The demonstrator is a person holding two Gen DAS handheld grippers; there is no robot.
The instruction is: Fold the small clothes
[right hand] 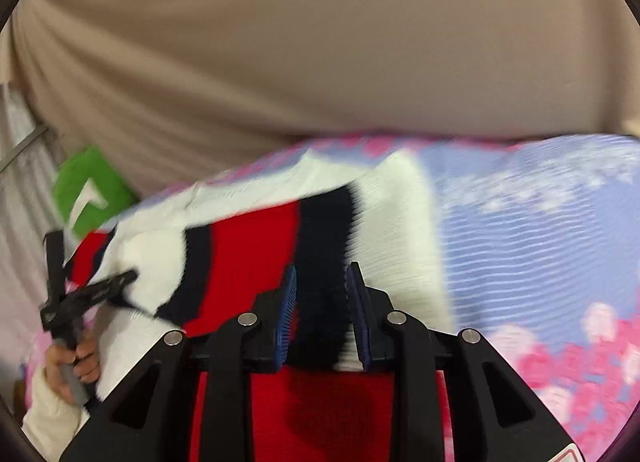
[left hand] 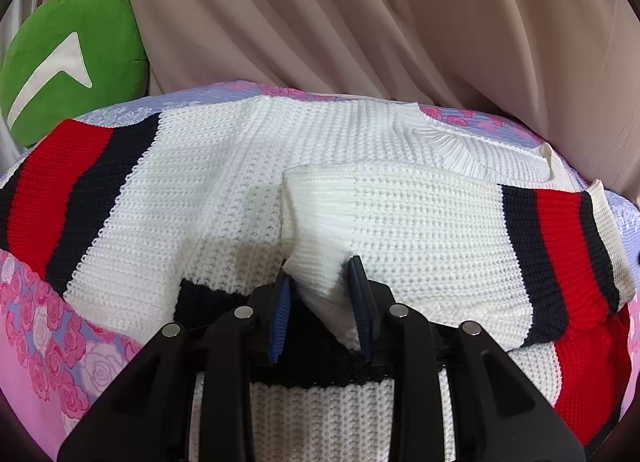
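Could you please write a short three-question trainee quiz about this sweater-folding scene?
1. True or false: the left gripper has a white fold of the white knitted sweater with red and navy stripes between its fingers.
2. Which stripe lies between the right gripper fingers? A) navy B) green C) pink
3. Fill in: the sweater lies on a ____-patterned pink and lilac bedspread.

Key: 1 true; 2 A; 3 rose.
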